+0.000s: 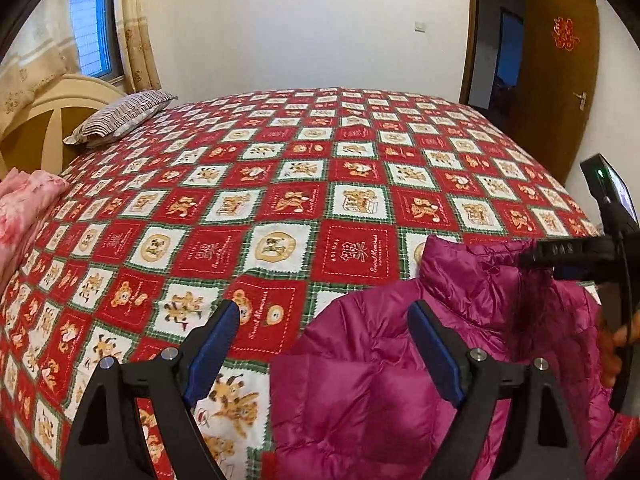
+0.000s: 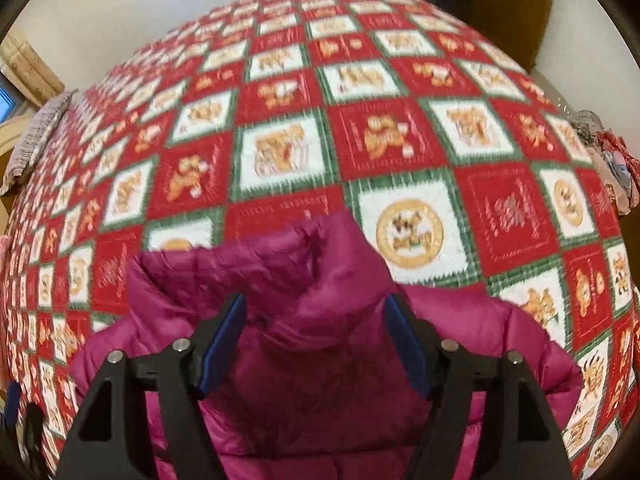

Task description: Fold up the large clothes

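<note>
Puffy, quilted magenta jacket (image 2: 312,320) lies on a patchwork bedspread (image 1: 280,184).

- Even, soft indoor light fills both views; colours read warm and well exposed.
- The window (image 1: 90,24) at upper left in the left wrist view shows bluish daylight, with no hard glare.
- Shadows are faint and diffuse.
- The left wrist view is sharp; the right wrist view is smeared by motion blur across the bedspread (image 2: 360,120).
- Fisheye distortion bulges the bed and bends the walls; the corners are vignetted black.
</note>
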Tool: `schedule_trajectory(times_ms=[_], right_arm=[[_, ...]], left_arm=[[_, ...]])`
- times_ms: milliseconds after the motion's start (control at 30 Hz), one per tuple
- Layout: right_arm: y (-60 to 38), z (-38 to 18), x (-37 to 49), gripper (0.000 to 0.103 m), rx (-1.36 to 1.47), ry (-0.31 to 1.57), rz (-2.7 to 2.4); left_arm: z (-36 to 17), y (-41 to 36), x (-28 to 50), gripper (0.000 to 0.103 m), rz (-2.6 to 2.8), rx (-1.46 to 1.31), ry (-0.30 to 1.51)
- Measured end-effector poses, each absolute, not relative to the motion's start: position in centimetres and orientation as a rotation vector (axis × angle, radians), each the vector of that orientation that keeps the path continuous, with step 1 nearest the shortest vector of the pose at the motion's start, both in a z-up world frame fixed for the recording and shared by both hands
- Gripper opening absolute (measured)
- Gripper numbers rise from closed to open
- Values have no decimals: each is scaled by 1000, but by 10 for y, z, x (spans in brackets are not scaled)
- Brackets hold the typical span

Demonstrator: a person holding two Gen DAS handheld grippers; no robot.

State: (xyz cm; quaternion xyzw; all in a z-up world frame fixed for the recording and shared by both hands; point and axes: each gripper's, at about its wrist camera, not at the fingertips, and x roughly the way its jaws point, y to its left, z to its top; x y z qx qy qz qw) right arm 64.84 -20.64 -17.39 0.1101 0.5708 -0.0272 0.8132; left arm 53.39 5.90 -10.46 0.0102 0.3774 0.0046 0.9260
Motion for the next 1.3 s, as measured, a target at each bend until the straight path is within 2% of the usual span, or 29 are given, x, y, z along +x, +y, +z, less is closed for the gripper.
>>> schedule_trajectory(times_ms=[33, 67, 100, 300, 400, 467, 767, 1000, 1067, 1133, 1200, 1300], right_arm=[[-209, -175, 642, 52, 229, 1223, -38], [-214, -174, 633, 24, 222, 1219, -7], [-218, -170, 625, 17, 211, 1213, 9], [-248, -167, 583, 11, 123, 1139, 8], [-269, -185, 570, 9, 148, 1132, -30], [-281, -200, 560, 4, 209, 1120, -33], [-264, -210, 532, 3, 86, 893, -72], [-279, -212, 533, 3, 178, 875, -31], [-280, -212, 532, 3, 198, 873, -23], [-281, -213, 531, 3, 216, 870, -15], [-282, -214, 531, 3, 231, 868, -9], [-284, -214, 531, 3, 249, 865, -2]], left_arm=[[-106, 57, 535, 86, 6, 28, 773], [-107, 55, 535, 86, 3, 37, 770], [-109, 52, 535, 86, 2, 45, 770], [-112, 37, 534, 86, -12, 34, 781], [-108, 25, 532, 86, -19, 37, 777], [-103, 14, 532, 86, -29, 41, 765], [-89, -32, 572, 86, -46, -11, 773], [-132, -76, 605, 85, 18, 80, 924], [-148, -73, 595, 65, 56, 142, 922], [-162, -65, 587, 23, 70, 166, 942], [-171, -50, 582, 13, 89, 138, 956], [-181, -24, 570, 10, 101, 26, 972]])
